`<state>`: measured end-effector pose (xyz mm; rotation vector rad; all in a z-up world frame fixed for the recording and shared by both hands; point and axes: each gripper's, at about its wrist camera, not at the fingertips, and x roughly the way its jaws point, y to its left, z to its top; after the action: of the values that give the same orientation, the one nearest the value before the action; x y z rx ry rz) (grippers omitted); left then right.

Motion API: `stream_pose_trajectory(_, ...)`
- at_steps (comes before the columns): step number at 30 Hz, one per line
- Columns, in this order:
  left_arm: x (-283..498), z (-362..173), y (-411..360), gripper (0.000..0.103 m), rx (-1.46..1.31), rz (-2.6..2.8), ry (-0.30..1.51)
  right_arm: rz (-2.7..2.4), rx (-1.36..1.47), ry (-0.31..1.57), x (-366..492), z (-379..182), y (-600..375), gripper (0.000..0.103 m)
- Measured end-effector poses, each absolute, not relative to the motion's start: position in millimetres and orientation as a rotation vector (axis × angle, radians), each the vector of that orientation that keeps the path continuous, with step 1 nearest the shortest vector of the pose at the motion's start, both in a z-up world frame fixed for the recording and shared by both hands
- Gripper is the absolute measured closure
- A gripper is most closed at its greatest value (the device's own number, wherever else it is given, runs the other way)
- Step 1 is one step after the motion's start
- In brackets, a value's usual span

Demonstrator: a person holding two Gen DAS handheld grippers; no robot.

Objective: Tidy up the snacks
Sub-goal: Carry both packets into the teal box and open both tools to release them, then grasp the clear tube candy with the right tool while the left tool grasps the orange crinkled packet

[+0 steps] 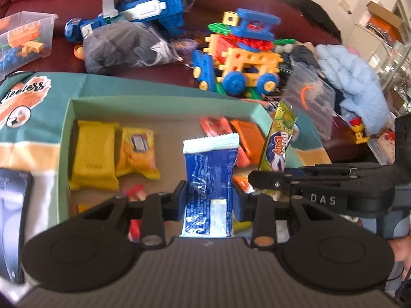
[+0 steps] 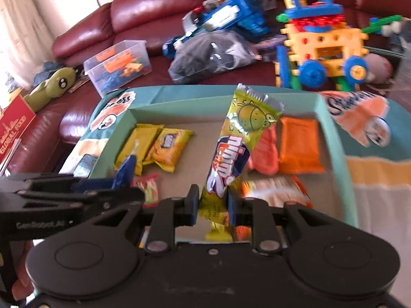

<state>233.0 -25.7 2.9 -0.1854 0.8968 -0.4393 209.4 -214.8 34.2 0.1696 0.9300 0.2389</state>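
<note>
My left gripper (image 1: 208, 201) is shut on a blue snack packet (image 1: 209, 174) with a white crimped top, held upright above the green box (image 1: 164, 101). My right gripper (image 2: 212, 205) is shut on a long yellow-green snack stick (image 2: 237, 138), which tilts up over the same green box (image 2: 331, 133); that stick (image 1: 278, 141) and the right gripper (image 1: 267, 179) show at the right in the left wrist view. Inside lie two yellow packets (image 1: 93, 154) at the left and orange packets (image 2: 299, 146) at the right. A small red-and-white sweet (image 2: 149, 187) lies near the front.
The box rests on a teal and orange cloth (image 2: 372, 138) on a dark red leather sofa (image 2: 143, 7). Behind it are a clear bin of toys (image 2: 120, 64), a grey bag (image 2: 213, 51), blue toy (image 1: 154, 7), a block vehicle (image 2: 321, 43) and a light blue blanket (image 1: 354, 82).
</note>
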Motion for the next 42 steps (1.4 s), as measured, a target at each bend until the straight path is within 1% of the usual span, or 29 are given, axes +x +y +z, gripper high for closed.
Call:
stream_pose_trajectory(5, 276, -10, -32, 0.069, -0.186, -0.393, 0.912, 0.276, 0.183, 0.953, 262, 28, -209, 0.081)
stream_pose_trajectory(10, 304, -27, -33, 0.069, -0.200, -0.361, 0.924, 0.291, 0.186, 0.977, 296, 14, -205, 0.081)
stream_pose_trajectory(12, 309, -29, -32, 0.065, -0.190, -0.343, 0.908, 0.299, 0.175, 0.987, 306, 9, -203, 0.080)
stream_pose_trajectory(13, 309, -28, -31, 0.055, -0.182, -0.322, 0.897, 0.303, 0.174, 0.989, 310, 8, -202, 0.077)
stream_pose_trajectory(14, 309, -27, -29, 0.041, -0.177, -0.302, 0.890, 0.296, 0.179, 0.986, 314, 7, -203, 0.074)
stream_pose_trajectory(15, 309, -27, -25, 0.029, -0.178, -0.285, 0.883, 0.286, 0.183, 0.984, 316, 8, -204, 0.066)
stream_pose_trajectory(16, 308, -26, -21, 0.008, -0.187, -0.279, 0.875, 0.274, 0.190, 0.978, 317, 8, -206, 0.046)
stream_pose_trajectory(17, 306, -25, -17, 0.002, -0.201, -0.270, 0.863, 0.268, 0.206, 0.970, 319, 8, -208, 0.029)
stream_pose_trajectory(18, 303, -25, -13, 0.002, -0.217, -0.262, 0.852, 0.261, 0.225, 0.954, 319, 9, -211, 0.011)
stream_pose_trajectory(19, 301, -24, -10, 0.002, -0.225, -0.266, 0.851, 0.255, 0.226, 0.934, 316, 10, -212, 0.006)
stream_pose_trajectory(21, 298, -24, -7, 0.001, -0.247, -0.272, 0.852, 0.247, 0.218, 0.921, 311, 11, -213, 0.005)
stream_pose_trajectory(25, 291, -24, -5, 0.000, -0.276, -0.290, 0.862, 0.221, 0.246, 0.930, 303, 10, -218, 0.000)
stream_pose_trajectory(32, 265, -18, -9, 0.000, -0.270, -0.330, 0.869, 0.190, 0.259, 0.947, 282, 16, -221, 0.000)
stream_pose_trajectory(42, 200, 2, -3, 0.000, -0.242, -0.357, 0.861, 0.173, 0.261, 0.920, 221, 46, -221, 0.000)
